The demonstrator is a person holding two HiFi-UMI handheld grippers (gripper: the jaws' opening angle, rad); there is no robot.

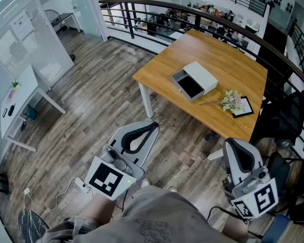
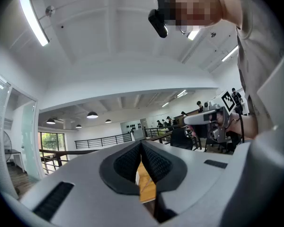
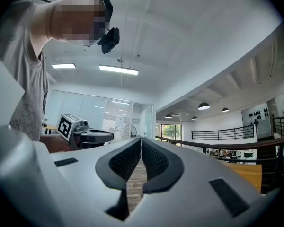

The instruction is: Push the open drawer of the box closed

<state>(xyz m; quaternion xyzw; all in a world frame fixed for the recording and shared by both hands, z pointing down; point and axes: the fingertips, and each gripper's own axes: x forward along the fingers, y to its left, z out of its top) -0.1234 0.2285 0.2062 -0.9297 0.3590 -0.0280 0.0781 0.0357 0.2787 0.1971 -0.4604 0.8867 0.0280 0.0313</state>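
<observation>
A white box (image 1: 201,76) lies on the wooden table (image 1: 233,65) in the head view. Its dark-lined drawer (image 1: 187,86) is pulled out toward the table's near-left edge. My left gripper (image 1: 153,126) is held low near my body, over the floor and short of the table, with its jaws shut on nothing. My right gripper (image 1: 231,143) hovers by the table's near corner, also shut and empty. In the left gripper view the left gripper's (image 2: 141,144) pads meet and point up at the ceiling. The right gripper (image 3: 141,140) looks the same in its own view.
A small bouquet (image 1: 231,101) and a black-framed card (image 1: 242,107) lie on the table right of the box. A black railing (image 1: 142,6) curves behind the table. Dark chairs (image 1: 289,118) stand at the right, a white desk (image 1: 21,103) at the left, and a cable (image 1: 66,191) on the floor.
</observation>
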